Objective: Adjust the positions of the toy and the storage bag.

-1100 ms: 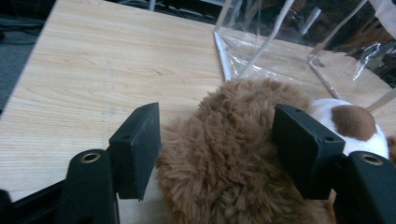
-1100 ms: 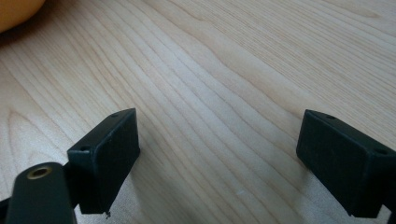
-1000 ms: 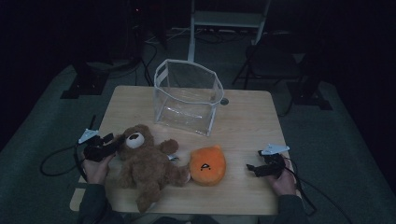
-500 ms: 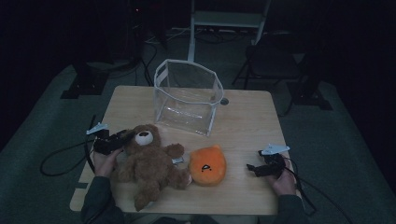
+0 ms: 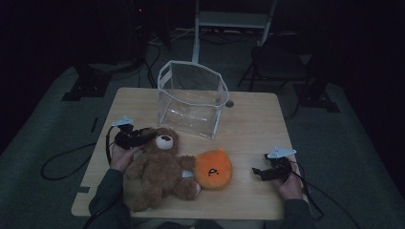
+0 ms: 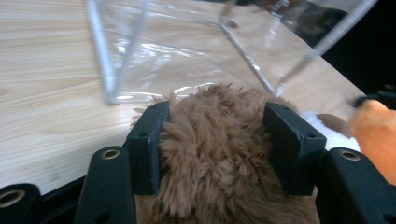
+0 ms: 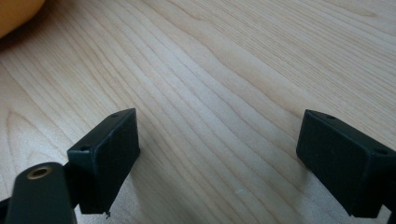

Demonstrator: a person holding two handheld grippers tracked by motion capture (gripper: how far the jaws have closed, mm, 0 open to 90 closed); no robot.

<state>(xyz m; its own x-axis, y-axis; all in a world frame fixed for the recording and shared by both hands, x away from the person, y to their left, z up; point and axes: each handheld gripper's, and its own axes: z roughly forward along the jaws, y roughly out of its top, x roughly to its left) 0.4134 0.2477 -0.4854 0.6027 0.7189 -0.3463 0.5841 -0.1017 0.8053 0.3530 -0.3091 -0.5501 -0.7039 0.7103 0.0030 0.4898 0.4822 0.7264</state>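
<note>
A brown teddy bear (image 5: 160, 167) lies on its back on the wooden table (image 5: 253, 124), near the front left. My left gripper (image 5: 150, 137) sits at its head. In the left gripper view the two black pads (image 6: 152, 140) press into the brown fur (image 6: 215, 149) from both sides; the jaws have just been closing on it. An orange plush toy (image 5: 213, 169) rests against the bear's right side. My right gripper (image 5: 256, 172) lies on the table at the front right, open, with bare wood between its jaws (image 7: 219, 140). A corner of the orange plush toy (image 7: 16, 14) appears at the top left there.
A clear plastic bin (image 5: 191, 98) with white edges stands at the back middle of the table, just beyond the bear's head (image 6: 187, 46). Cables trail off both sides onto the dark floor. A chair and stand legs are behind the table.
My left gripper has moved right from the table's left edge onto the bear's head, and the head now sits between its jaws. The right gripper has stayed still.
</note>
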